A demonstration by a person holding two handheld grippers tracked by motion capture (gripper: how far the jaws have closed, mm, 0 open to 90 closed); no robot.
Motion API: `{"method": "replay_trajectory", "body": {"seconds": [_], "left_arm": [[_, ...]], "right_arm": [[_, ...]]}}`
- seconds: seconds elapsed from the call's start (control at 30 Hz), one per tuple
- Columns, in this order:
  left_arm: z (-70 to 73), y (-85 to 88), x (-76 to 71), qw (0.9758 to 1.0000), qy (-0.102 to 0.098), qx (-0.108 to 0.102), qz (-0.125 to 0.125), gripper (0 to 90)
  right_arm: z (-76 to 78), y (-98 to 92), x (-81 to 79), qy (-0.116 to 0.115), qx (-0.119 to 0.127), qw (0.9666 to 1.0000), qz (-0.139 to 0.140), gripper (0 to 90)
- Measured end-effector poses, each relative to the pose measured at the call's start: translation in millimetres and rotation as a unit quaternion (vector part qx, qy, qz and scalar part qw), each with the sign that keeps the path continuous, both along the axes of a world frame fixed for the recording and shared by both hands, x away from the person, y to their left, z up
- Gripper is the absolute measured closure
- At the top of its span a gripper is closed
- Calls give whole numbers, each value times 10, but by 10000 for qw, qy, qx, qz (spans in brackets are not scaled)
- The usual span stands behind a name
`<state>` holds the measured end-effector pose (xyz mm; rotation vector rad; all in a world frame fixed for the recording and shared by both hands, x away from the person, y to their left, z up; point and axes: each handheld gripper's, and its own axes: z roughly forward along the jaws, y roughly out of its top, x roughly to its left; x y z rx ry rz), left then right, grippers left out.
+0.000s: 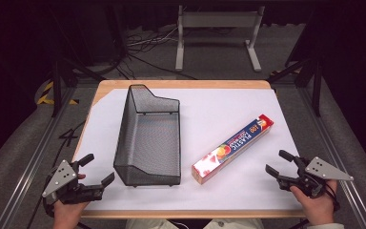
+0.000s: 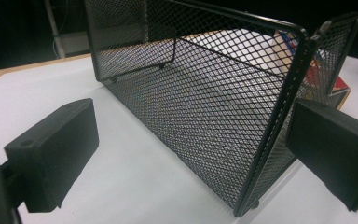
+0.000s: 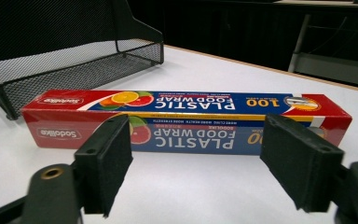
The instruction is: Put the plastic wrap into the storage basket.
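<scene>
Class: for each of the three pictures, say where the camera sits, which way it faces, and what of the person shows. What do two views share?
High view: above the person's side, facing forward and down on the table; both hands, left gripper, right gripper.
Left gripper view: on that gripper, facing the mesh basket; its open jaws.
Right gripper view: on that gripper, facing the food wrap box; its open jaws.
Shared: both gripper views show basket and box.

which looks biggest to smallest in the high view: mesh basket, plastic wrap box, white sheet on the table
1. white sheet, spread across most of the tabletop
2. mesh basket, covering much less area
3. plastic wrap box, long but narrow, clearly the smallest
</scene>
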<state>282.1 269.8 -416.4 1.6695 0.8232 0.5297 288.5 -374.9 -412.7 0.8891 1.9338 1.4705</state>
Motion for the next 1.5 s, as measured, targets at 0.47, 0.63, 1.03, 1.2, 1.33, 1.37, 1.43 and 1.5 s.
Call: {"method": "replay_trajectory", "body": {"seconds": [0.47,0.63,1.03,1.2,1.33,1.37,1.43,1.5], "left_arm": [[8,-10,-12,10000,-74,11,-15,38],[-1,-30,2,10000,-35,62,-11,39],[2,-44,8,9999,-58,92,-46,40],[1,-49,15,9999,-46,122,-59,40],[2,-51,14,9999,-49,121,-61,41],[-1,-53,15,9999,-53,123,-58,41],[-4,-51,16,9999,-51,131,-58,41],[-7,-48,15,9999,-54,111,-50,41]], "right_arm": [[107,112,31,179,-196,9990,359,544],[196,326,64,362,-243,9948,923,751],[296,760,126,573,-273,9836,1687,900],[337,994,169,541,-290,9763,2075,900],[354,1101,200,535,-324,9736,2195,900],[350,1132,211,544,-339,9724,2242,900],[330,1203,230,624,-367,9699,2327,900],[306,1269,244,745,-455,9664,2418,900]]}}
